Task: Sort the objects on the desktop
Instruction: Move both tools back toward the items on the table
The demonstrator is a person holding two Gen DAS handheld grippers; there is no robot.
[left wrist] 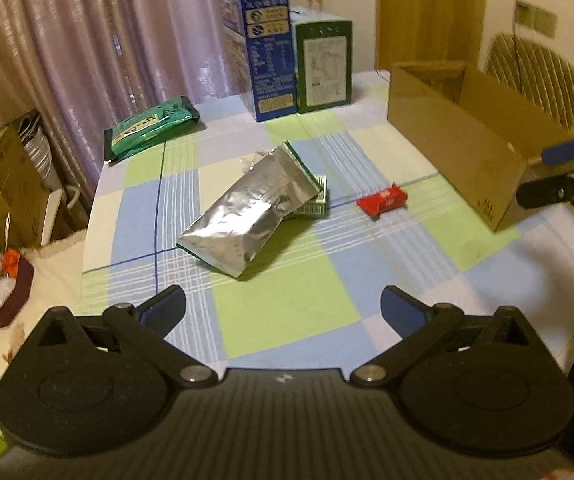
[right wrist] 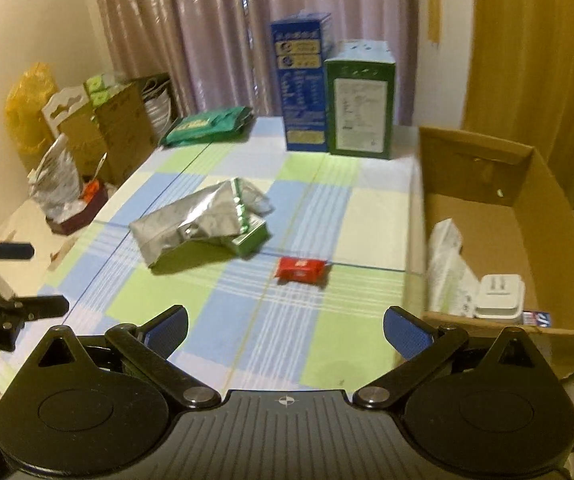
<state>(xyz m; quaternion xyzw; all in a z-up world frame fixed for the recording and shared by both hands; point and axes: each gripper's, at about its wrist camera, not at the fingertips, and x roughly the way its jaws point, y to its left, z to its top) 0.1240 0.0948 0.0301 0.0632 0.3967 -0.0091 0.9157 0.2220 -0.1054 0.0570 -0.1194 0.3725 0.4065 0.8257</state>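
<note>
A crumpled silver foil bag (left wrist: 253,210) (right wrist: 197,220) lies mid-table, leaning on a small green box (left wrist: 314,205) (right wrist: 251,240). To its right lies a red packet (left wrist: 383,199) (right wrist: 302,269). A green pouch (left wrist: 153,127) (right wrist: 211,125) rests at the far left edge. My left gripper (left wrist: 283,308) hangs open over the near table, nothing between its blue pads. My right gripper (right wrist: 285,330) is open too and holds nothing. It also shows at the right edge of the left wrist view (left wrist: 559,172); the left gripper (right wrist: 27,276) shows at the left edge of the right wrist view.
An open cardboard box (left wrist: 459,136) (right wrist: 499,208) stands at the table's right side, with a white bag (right wrist: 447,264) and a white adapter (right wrist: 501,296) inside. Tall blue (left wrist: 265,52) (right wrist: 301,84) and green (left wrist: 323,64) (right wrist: 361,106) cartons stand at the back. Boxes and bags crowd the floor at left.
</note>
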